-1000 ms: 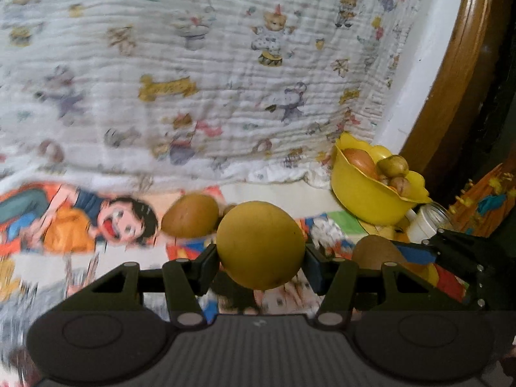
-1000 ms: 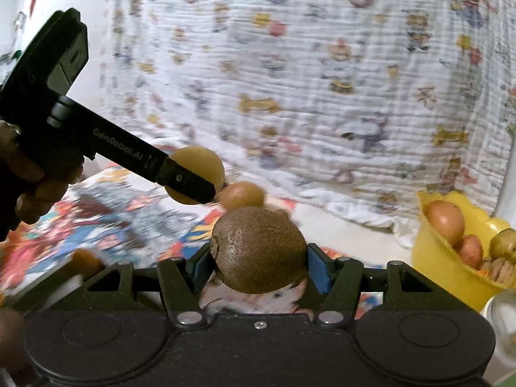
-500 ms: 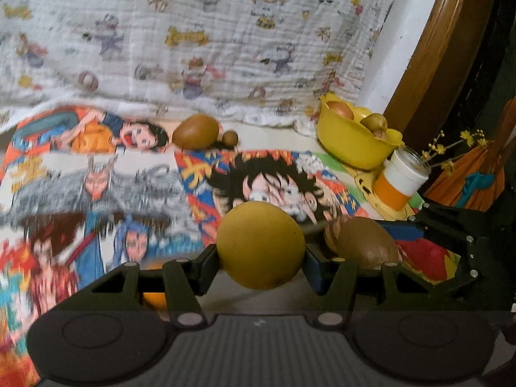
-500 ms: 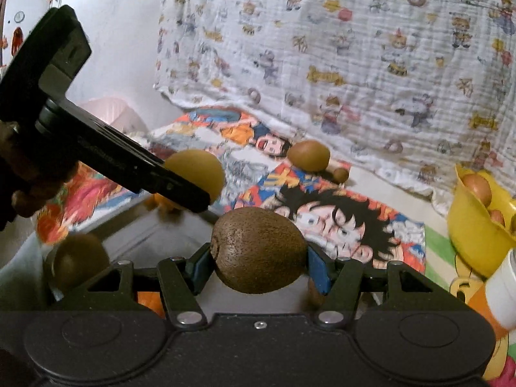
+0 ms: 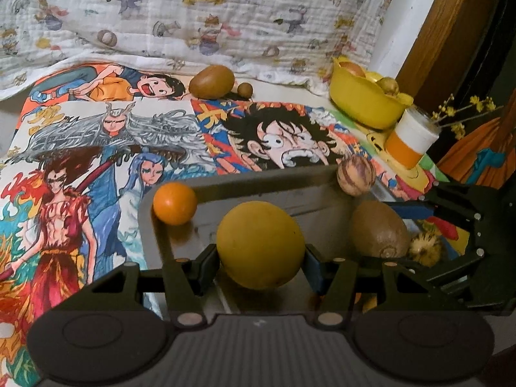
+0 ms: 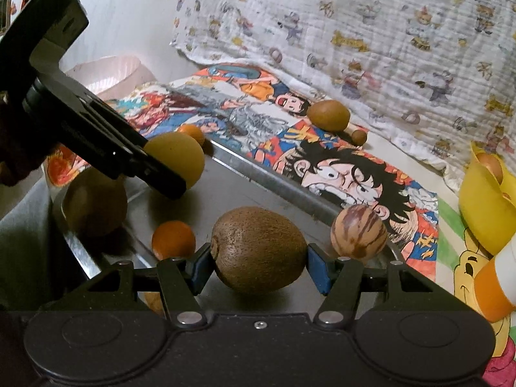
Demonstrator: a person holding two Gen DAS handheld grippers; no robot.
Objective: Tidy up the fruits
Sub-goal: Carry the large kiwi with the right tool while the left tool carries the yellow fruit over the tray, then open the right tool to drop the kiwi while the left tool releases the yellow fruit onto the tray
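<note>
With the left hand-held gripper (image 5: 261,266) clamped on the yellow fruit (image 5: 260,245) and the right hand-held gripper (image 6: 259,269) on the kiwi (image 6: 258,249), both are best lowered onto bare tray (image 6: 232,190) floor, away from the small orange (image 6: 173,239) at nine o'clock of the kiwi, before release.

Both views are fisheye wrist cams, sitting close behind their own jaws, angled down over the metal tray (image 5: 322,187) toward the cartoon mat (image 5: 96,148) and patterned sheet (image 6: 371,32). Left cam faces the right-hand side with the yellow bowl (image 5: 364,103). Right cam sees the left gripper (image 6: 164,180) upper left. Shared: tray, mat, bowl, striped fruit (image 6: 358,232).
</note>
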